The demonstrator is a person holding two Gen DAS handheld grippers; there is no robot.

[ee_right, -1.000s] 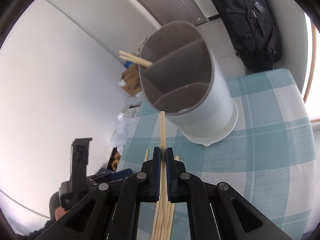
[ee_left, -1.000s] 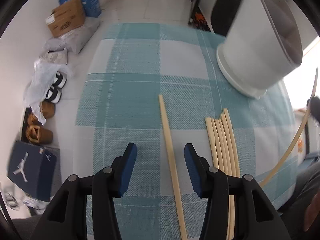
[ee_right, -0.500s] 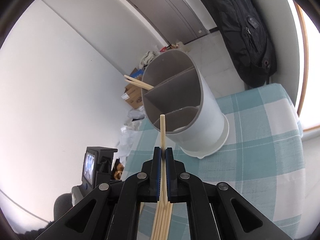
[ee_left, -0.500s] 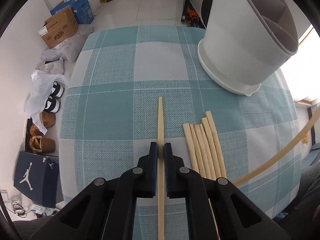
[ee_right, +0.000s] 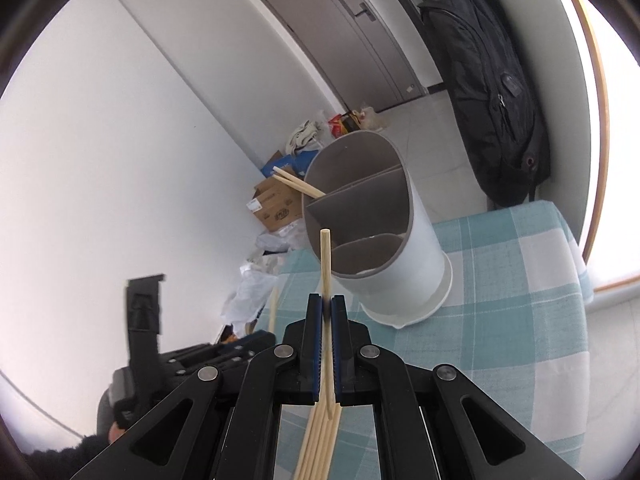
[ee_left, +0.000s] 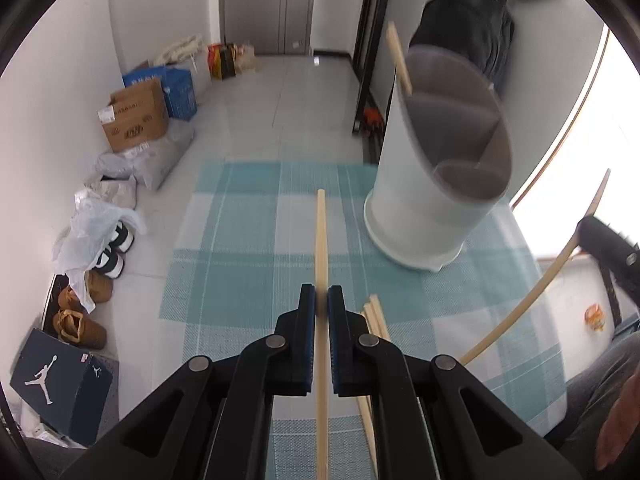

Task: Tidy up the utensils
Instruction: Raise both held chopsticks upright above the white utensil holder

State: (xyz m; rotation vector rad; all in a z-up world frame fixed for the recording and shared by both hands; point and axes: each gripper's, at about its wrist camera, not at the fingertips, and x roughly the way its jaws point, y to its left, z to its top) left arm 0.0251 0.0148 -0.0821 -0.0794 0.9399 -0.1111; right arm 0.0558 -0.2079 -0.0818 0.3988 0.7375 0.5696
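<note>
Two chopsticks [ee_right: 298, 185] already lean out of the far compartment of the white holder [ee_right: 416, 256], so the job is underway but, as I read it, nowhere near finished. A small bundle of chopsticks [ee_left: 374, 316] lies on the checked cloth of the bench [ee_left: 248, 248], near the base of the holder and just right of the left gripper [ee_left: 321, 296]. The two nearer compartments look empty from here, though their floors are only partly visible.

Now the fingers. On the left, the fingers [ee_left: 307, 308] are pressed together on a single chopstick [ee_left: 321, 232], pinching it partway along; its far end points out over the cloth, short of the holder and a little to its left. It appears lifted clear of the cloth, though I can't be certain along its whole length.

On the right, the right gripper [ee_right: 327, 310] has its fingers [ee_right: 314, 320] clamped tight on another chopstick [ee_right: 325, 256], whose tip stands up in front of the holder's rim, lined up roughly with the nearer compartments. It is not yet inside. Beneath those fingers the loose bundle shows again on the cloth.

So: two in, two in hand, a bundle waiting.
</note>
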